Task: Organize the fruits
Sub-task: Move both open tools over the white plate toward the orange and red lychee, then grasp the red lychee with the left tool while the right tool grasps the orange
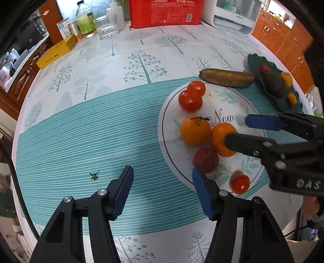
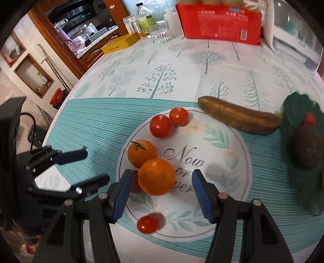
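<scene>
A white plate carries two tomatoes, a stemmed orange, a second orange, a dark red fruit and a cherry tomato. My right gripper hangs open over the plate, its pads either side of the second orange with gaps showing. My left gripper is open over the teal cloth at the plate's left rim, with nothing between its fingers. A brown banana lies beyond the plate.
A green leaf-shaped dish at the right holds an avocado and small red and yellow fruits. At the table's far side stand a red bag, a glass, a bottle, a yellow box and a white appliance.
</scene>
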`<move>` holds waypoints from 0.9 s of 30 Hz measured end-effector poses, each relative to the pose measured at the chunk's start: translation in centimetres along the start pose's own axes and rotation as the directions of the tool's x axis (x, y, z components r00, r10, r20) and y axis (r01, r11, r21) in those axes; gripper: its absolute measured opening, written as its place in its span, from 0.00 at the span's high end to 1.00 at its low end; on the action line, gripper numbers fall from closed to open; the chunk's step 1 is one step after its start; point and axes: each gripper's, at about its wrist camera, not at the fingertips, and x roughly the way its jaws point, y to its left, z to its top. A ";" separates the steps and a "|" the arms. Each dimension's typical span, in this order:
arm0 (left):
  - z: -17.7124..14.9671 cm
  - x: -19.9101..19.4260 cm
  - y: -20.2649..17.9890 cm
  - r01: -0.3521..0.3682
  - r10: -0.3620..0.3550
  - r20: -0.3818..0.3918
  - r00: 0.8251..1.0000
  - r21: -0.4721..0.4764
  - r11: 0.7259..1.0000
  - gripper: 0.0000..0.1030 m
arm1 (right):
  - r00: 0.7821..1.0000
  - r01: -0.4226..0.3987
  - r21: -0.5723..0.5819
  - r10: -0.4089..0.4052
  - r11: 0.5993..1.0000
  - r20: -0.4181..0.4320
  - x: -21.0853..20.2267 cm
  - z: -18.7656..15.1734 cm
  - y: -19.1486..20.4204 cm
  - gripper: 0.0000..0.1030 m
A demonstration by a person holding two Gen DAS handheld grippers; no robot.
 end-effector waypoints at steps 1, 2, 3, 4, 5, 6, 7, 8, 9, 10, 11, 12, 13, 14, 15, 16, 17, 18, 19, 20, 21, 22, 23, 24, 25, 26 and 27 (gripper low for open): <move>0.0 0.1 -0.1 0.005 -0.005 0.000 1.000 0.006 1.000 0.42 | 1.000 -0.003 0.006 0.003 1.000 -0.005 0.3 0.0 -0.1 0.41; 0.0 0.1 -0.1 0.009 -0.009 0.001 1.000 0.010 1.000 0.42 | 1.000 -0.008 0.013 0.008 1.000 -0.012 0.6 0.1 -0.1 0.42; 0.0 0.2 -0.1 0.014 -0.014 0.002 1.000 0.013 1.000 0.42 | 1.000 -0.017 0.022 0.017 1.000 -0.023 1.1 0.1 -0.2 0.44; 0.0 0.1 -0.1 0.019 -0.019 0.003 1.000 0.014 1.000 0.42 | 0.999 -0.022 0.027 0.023 0.999 -0.031 1.3 0.0 -0.2 0.48; 0.0 0.1 -0.2 0.023 -0.023 0.005 1.000 0.015 1.000 0.42 | 0.998 -0.036 0.033 0.037 0.999 -0.040 1.7 0.0 -0.2 0.50; 0.1 0.1 -0.2 0.030 -0.030 0.005 1.000 0.014 0.999 0.42 | 0.997 -0.052 0.040 0.054 0.998 -0.050 1.9 -0.1 -0.2 0.55; 0.1 0.2 -0.2 0.036 -0.036 0.005 0.999 0.014 0.999 0.42 | 0.997 -0.053 0.042 0.055 0.998 -0.050 2.0 -0.3 -0.2 0.55; 0.1 0.2 -0.2 0.040 -0.040 0.004 0.999 0.013 0.999 0.42 | 0.997 -0.053 0.039 0.054 0.998 -0.045 2.0 -0.4 -0.1 0.55; 0.2 0.2 -0.3 0.045 -0.045 0.003 0.999 0.012 0.999 0.42 | 0.998 -0.052 0.036 0.054 0.998 -0.045 2.0 -0.4 -0.1 0.56; 0.3 0.3 -0.3 0.050 -0.050 0.003 0.999 0.012 0.999 0.42 | 0.998 -0.051 0.032 0.053 0.998 -0.044 2.0 -0.5 -0.1 0.56; 0.3 0.3 -0.4 0.056 -0.056 0.002 0.998 0.012 0.998 0.42 | 0.998 -0.049 0.031 0.051 0.998 -0.044 1.9 -0.4 -0.1 0.56; 0.4 0.4 -0.4 0.061 -0.061 0.001 0.998 0.011 0.998 0.42 | 0.998 -0.040 0.028 0.041 0.999 -0.042 1.8 -0.5 -0.1 0.56; 0.5 0.5 -0.5 0.066 -0.066 0.000 0.998 0.011 0.998 0.42 | 0.999 -0.031 0.025 0.032 0.999 -0.039 1.7 -0.6 -0.2 0.57; 0.5 0.6 -0.6 0.070 -0.070 -0.002 0.998 0.010 0.998 0.42 | 0.999 -0.016 0.019 0.016 1.000 -0.035 1.6 -0.7 -0.1 0.57; 0.6 0.8 -0.8 0.073 -0.073 -0.006 0.997 0.012 0.997 0.42 | 1.000 -0.003 0.017 0.003 1.000 -0.030 1.4 -0.8 -0.2 0.57; 0.7 0.9 -0.9 0.075 -0.075 -0.007 0.997 0.013 0.997 0.42 | 1.000 0.003 0.017 -0.003 1.000 -0.029 1.3 -0.8 -0.3 0.57; 0.7 1.0 -1.1 0.078 -0.078 -0.009 0.997 0.014 0.997 0.42 | 1.000 0.007 0.019 -0.007 1.000 -0.028 1.2 -0.9 -0.5 0.57; 0.8 1.2 -1.2 0.083 -0.083 -0.012 0.996 0.015 0.996 0.42 | 1.000 0.012 0.024 -0.011 1.000 -0.027 1.0 -1.0 -0.8 0.57; 0.9 1.3 -1.3 0.092 -0.092 -0.012 0.996 0.014 0.996 0.42 | 1.000 0.018 0.026 -0.017 1.000 -0.025 0.9 -1.0 -0.9 0.57; 0.9 1.4 -1.5 0.102 -0.101 -0.012 0.995 0.014 0.995 0.42 | 0.999 0.025 0.028 -0.024 0.999 -0.023 0.7 -1.1 -1.1 0.57; 1.0 1.5 -1.6 0.108 -0.108 -0.012 0.994 0.014 0.994 0.42 | 0.999 0.031 0.030 -0.030 0.999 -0.021 0.6 -1.1 -1.4 0.57; 1.1 1.5 -1.8 0.117 -0.116 -0.012 0.993 0.014 0.993 0.42 | 0.999 0.036 0.034 -0.035 0.999 -0.019 0.4 -1.2 -1.6 0.57; 1.2 1.6 -1.9 0.124 -0.124 -0.013 0.992 0.016 0.992 0.42 | 0.999 0.038 0.038 -0.038 0.999 -0.017 0.3 -1.2 -1.8 0.57; 1.3 1.6 -2.1 0.130 -0.130 -0.014 0.991 0.018 0.991 0.42 | 0.999 0.042 0.041 -0.042 0.998 -0.015 0.1 -1.3 -2.0 0.57; 1.4 1.7 -2.3 0.136 -0.136 -0.017 0.991 0.020 0.990 0.42 | 0.999 0.047 0.043 -0.047 0.998 -0.013 0.0 -1.3 -2.2 0.57; 1.5 1.8 -2.6 0.144 -0.143 -0.021 0.989 0.023 0.989 0.42 | 0.999 0.050 0.043 -0.050 0.998 -0.011 -0.1 -1.4 -2.3 0.57; 1.6 2.0 -2.8 0.149 -0.149 -0.024 0.989 0.024 0.988 0.42 | 0.999 0.054 0.044 -0.054 0.998 -0.009 -0.3 -1.5 -2.5 0.57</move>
